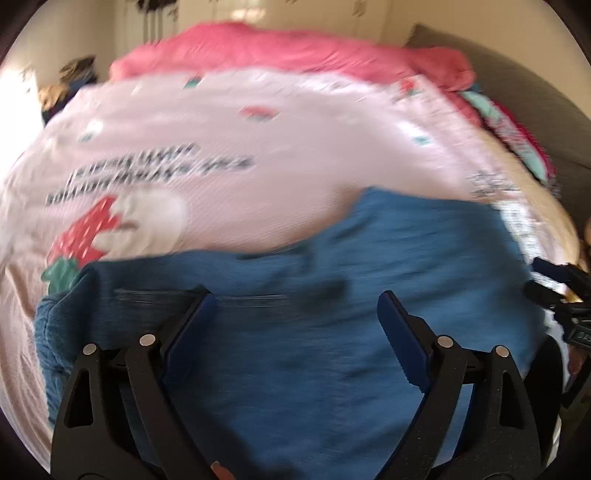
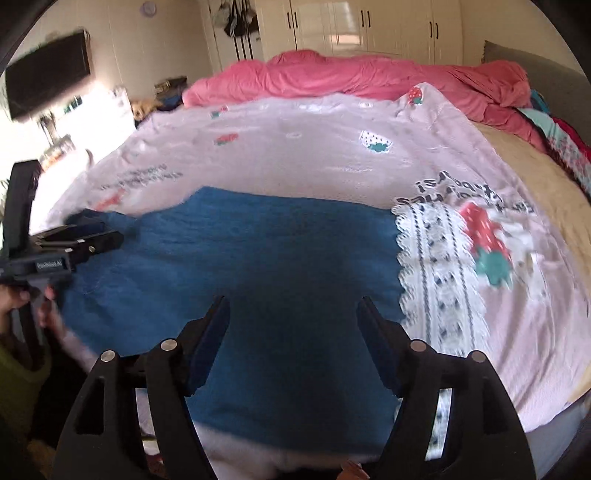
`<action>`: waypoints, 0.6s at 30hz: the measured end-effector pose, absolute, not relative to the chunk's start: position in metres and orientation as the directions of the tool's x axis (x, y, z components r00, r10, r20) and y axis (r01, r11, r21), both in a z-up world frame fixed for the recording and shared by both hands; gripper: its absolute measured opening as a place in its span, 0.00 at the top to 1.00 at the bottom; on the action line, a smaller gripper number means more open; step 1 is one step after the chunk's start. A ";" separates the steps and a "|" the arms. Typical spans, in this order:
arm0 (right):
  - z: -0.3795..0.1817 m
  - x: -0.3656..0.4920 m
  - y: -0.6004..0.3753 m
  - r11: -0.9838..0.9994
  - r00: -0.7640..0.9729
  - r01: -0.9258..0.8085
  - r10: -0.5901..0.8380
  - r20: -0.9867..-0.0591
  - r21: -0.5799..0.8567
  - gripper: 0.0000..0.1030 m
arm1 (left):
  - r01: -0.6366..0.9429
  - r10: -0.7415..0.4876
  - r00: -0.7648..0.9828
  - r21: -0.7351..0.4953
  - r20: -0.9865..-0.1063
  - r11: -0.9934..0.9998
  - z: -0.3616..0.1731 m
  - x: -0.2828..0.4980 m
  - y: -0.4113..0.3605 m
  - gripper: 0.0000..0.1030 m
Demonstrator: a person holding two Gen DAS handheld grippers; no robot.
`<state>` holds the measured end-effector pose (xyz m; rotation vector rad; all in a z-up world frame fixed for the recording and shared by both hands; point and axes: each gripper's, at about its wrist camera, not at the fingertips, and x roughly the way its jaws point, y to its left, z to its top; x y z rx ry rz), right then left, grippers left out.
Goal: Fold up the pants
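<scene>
Blue pants lie spread flat on a pale pink printed bedsheet. They also show in the right wrist view. My left gripper is open and empty, just above the pants near their left part. My right gripper is open and empty, above the near edge of the pants. The left gripper also shows at the left of the right wrist view, over the left end of the pants. The right gripper shows at the right edge of the left wrist view. The left wrist view is motion-blurred.
A crumpled pink duvet lies along the far side of the bed. Colourful clothes are piled at the far right by a grey headboard. A TV hangs at left; wardrobes stand behind.
</scene>
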<state>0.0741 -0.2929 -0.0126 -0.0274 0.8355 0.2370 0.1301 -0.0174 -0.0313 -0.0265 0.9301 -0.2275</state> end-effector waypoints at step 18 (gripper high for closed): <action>-0.022 0.068 -0.323 0.989 0.662 -0.085 0.148 -0.735 0.122 0.15 | 0.211 -0.229 0.639 -0.120 -0.734 0.970 -0.033 0.106 -0.003 0.14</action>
